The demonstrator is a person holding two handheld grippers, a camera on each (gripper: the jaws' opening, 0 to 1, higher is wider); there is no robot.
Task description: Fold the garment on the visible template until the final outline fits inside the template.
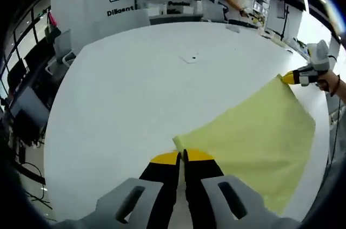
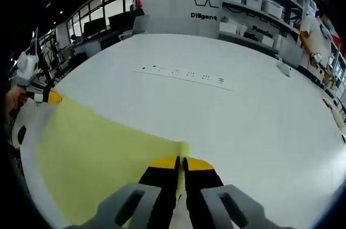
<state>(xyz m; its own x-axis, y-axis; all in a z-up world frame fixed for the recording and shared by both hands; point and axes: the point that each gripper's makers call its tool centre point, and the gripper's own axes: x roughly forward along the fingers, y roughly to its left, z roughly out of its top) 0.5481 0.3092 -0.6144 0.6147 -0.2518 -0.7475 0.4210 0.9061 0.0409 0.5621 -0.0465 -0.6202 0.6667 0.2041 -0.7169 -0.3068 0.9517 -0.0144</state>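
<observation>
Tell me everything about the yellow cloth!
The yellow cloth is a thin, soft-looking sheet in plain pale yellow, with no print to be seen. It lies spread flat and mostly smooth on the white table. The left gripper is shut on one corner and the right gripper is shut on another, so the edge between them runs straight. Its other edges rest on the table, and nothing lies on top of it.

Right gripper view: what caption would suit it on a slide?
The right gripper, shut on a corner of the yellow garment, holds it over the white table; the left gripper pinches the far corner.
</observation>
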